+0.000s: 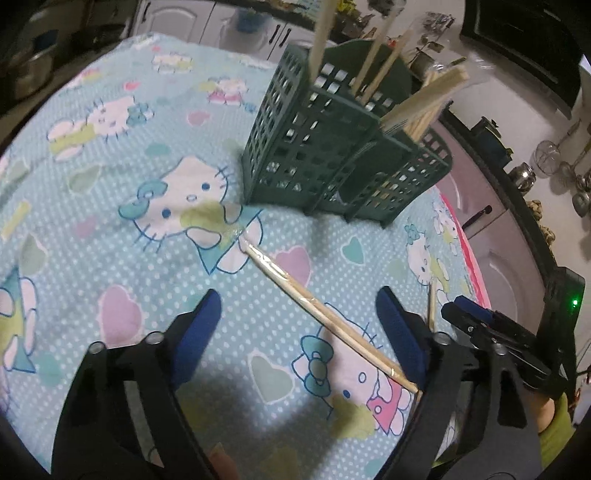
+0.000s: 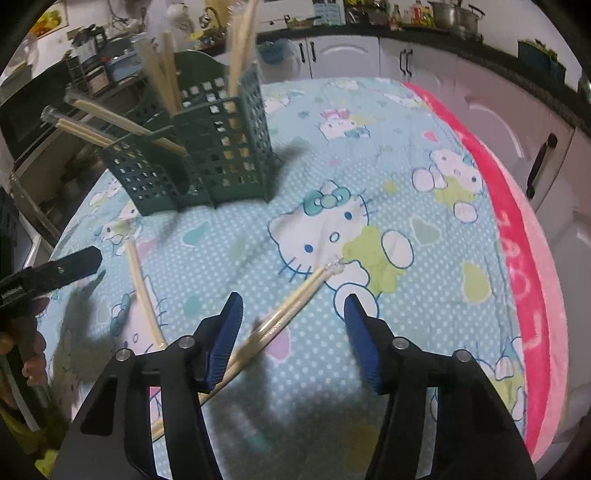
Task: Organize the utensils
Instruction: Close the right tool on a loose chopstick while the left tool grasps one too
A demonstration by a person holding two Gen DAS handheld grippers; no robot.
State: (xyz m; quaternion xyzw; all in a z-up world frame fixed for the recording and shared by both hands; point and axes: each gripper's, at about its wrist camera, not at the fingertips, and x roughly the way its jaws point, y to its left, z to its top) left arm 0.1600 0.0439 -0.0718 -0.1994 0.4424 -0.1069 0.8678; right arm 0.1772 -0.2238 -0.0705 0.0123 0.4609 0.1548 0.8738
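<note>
Chopsticks point(image 1: 325, 314) lie between open left gripper point(image 1: 297, 317) fingers — caddy point(image 1: 332, 147) (green) beyond.

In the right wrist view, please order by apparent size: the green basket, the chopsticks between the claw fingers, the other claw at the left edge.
1. Green basket.
2. Chopsticks: long but thin.
3. Other claw: partly cut off, so unsure against the chopsticks.

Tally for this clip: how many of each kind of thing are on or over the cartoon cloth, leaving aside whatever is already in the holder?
Wrapped chopstick pairs loose on the cloth: 2
Green utensil holder: 1
Hand-held grippers, left and right: 2
Total: 5
Chopsticks standing in the holder are too blurred to count.
</note>
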